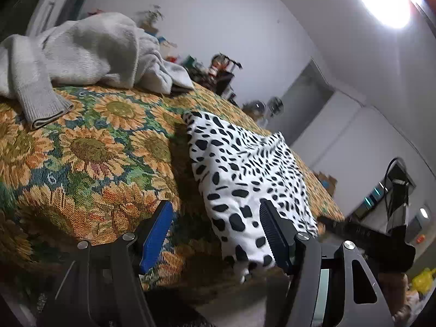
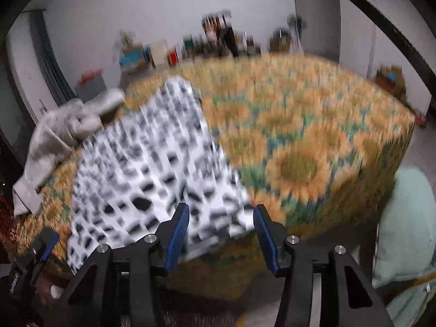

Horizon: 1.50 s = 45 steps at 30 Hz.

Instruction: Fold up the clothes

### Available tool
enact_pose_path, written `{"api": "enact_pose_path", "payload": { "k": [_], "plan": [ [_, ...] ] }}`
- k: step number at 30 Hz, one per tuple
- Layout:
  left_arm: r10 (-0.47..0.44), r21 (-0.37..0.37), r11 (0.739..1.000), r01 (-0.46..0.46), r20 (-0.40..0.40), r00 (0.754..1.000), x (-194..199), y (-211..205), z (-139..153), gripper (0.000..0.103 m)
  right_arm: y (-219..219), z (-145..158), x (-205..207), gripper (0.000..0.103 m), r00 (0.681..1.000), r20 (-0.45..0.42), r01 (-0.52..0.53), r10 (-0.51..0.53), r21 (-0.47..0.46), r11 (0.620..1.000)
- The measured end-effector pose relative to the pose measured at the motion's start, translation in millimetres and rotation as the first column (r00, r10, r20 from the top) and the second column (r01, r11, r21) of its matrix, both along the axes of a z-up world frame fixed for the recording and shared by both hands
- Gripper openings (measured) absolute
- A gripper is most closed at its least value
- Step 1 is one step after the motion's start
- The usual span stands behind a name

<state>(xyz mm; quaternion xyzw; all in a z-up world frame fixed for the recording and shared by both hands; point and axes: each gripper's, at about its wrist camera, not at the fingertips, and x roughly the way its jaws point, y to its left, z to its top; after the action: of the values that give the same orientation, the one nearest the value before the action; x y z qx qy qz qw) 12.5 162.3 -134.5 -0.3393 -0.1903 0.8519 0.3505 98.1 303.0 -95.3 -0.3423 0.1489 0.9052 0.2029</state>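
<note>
While the spotted garment (image 1: 245, 169) lies folded, the grey sweater (image 1: 81, 51) waits rumpled, with left gripper (image 1: 215, 234) and right gripper (image 2: 221, 231) both open and empty.

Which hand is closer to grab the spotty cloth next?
Probably the right gripper: the spotted cloth's near edge already lies between its open fingers. The left gripper is open too, but the cloth sits off to one side.

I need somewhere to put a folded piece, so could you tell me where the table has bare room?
Free: the sunflower cloth right of the spotted garment, out to the table's edge. A smaller patch lies between the garment and the grey sweater. Crowded: the far edge.
</note>
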Motion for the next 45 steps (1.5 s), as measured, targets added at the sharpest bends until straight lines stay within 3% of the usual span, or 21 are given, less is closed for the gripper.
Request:
{"api": "enact_pose_path", "payload": {
  "k": [3,6,8,10,14,18,20,27,37,41,45],
  "plan": [
    [-0.052,-0.021,0.998,0.052,0.010,0.999,6.3,-1.7,1.7,0.067,-5.7,5.9,0.4,0.061,0.998,-0.055,-0.031,0.033,0.033,0.999],
    [-0.078,-0.024,0.997,0.079,0.039,0.996,12.9,-2.4,-3.9,0.067,-6.0,-2.9,-10.0,0.061,0.998,-0.042,-0.042,0.044,0.050,0.998],
    [-0.086,-0.023,0.996,0.088,0.060,0.994,15.2,-2.8,-7.5,0.067,-2.4,-14.4,-20.6,0.057,0.998,-0.015,-0.058,0.058,0.022,0.998],
    [-0.086,-0.034,0.995,0.089,0.070,0.994,16.5,-2.9,-8.6,0.067,1.8,-25.7,-28.5,0.047,0.998,0.009,-0.066,0.066,-0.011,0.998],
    [-0.075,-0.051,0.996,0.079,0.075,0.994,15.4,-3.3,-5.9,0.067,10.2,-32.7,-22.2,0.043,1.000,0.026,-0.016,0.017,-0.052,0.999],
    [-0.067,-0.028,0.997,0.070,0.100,0.993,11.7,-5.5,-3.1,0.067,31.1,-33.6,-8.8,0.029,1.000,-0.002,0.029,-0.030,-0.186,0.982],
    [-0.062,-0.020,0.998,0.065,0.126,0.990,7.6,-4.0,-3.7,0.067,34.9,-34.3,-3.4,0.029,0.999,-0.015,0.027,-0.031,-0.203,0.979],
    [-0.086,-0.016,0.996,0.091,0.201,0.976,-3.2,14.2,-3.6,0.067,20.6,-36.7,-11.8,0.033,1.000,0.005,0.004,-0.004,-0.077,0.997],
    [-0.121,-0.096,0.984,0.152,0.275,0.954,-7.6,55.3,-10.6,0.067,30.3,-38.8,-5.4,0.033,0.998,-0.043,-0.042,0.037,-0.113,0.993],
    [-0.119,-0.122,0.980,0.154,0.253,0.960,-7.8,61.2,-4.2,0.067,27.9,-40.9,-5.3,0.034,0.997,-0.057,-0.064,0.059,-0.094,0.993],
    [-0.054,-0.187,0.979,0.084,0.156,0.986,-11.0,58.2,19.0,0.067,27.9,-42.8,-4.0,0.035,0.996,-0.070,-0.066,0.059,-0.099,0.993]
  ]
}}
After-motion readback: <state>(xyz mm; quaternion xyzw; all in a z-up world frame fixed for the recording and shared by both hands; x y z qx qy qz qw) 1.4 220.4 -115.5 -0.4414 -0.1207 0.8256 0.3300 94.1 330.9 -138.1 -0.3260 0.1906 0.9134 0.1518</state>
